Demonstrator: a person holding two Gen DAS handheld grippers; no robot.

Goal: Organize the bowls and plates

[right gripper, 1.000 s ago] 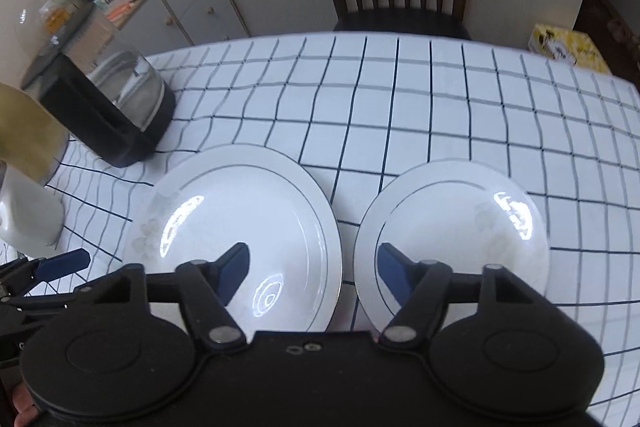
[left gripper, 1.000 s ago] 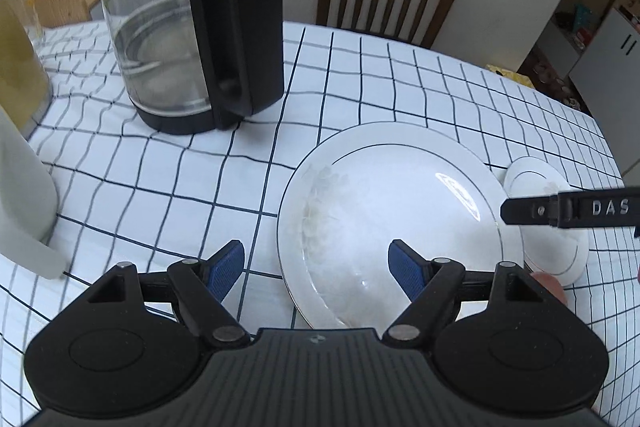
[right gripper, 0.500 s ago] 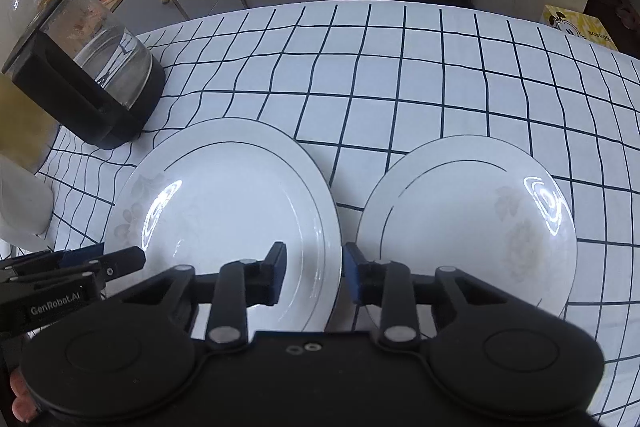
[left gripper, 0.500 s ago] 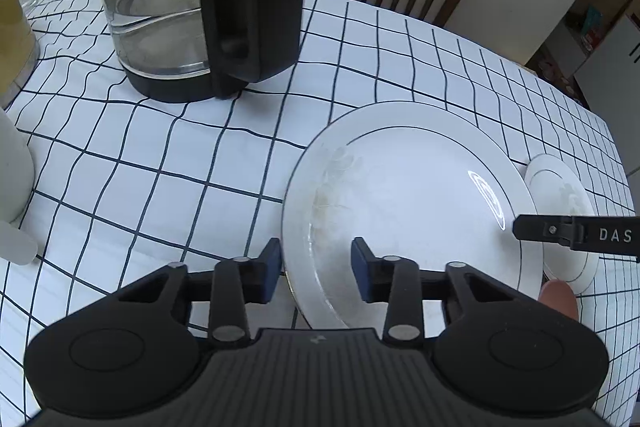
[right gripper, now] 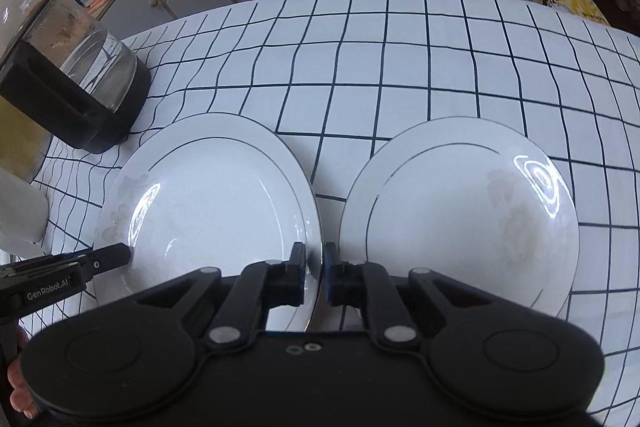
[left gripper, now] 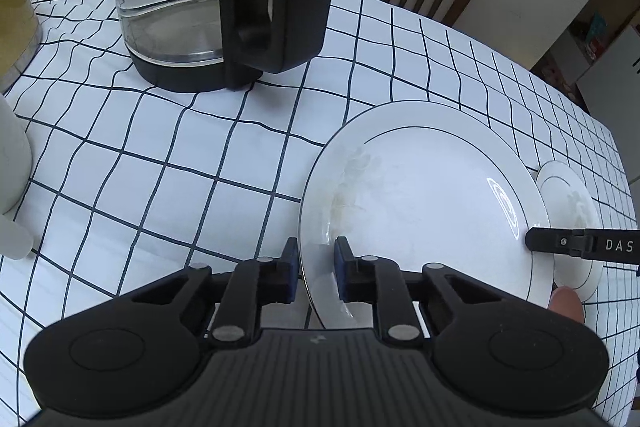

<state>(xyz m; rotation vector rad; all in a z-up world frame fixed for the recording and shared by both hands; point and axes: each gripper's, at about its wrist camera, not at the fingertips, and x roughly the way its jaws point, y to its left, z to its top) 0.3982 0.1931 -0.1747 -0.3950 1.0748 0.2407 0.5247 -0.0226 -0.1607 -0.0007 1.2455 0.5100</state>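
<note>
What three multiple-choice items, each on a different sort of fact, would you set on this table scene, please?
1. Where does the glass kettle stand?
A. between the plates
B. beyond the left plate, to its left
C. on top of a plate

2. How many white plates lie on the checked cloth?
A. one
B. four
C. two

3. What state is the right gripper in?
A. shut on the left plate's rim
B. wide open in the air
C. gripping the kettle's handle

Answers: B, the kettle sits past that plate's far left edge; C, the left plate and right plate lie side by side; A, its pads pinch that rim.
</note>
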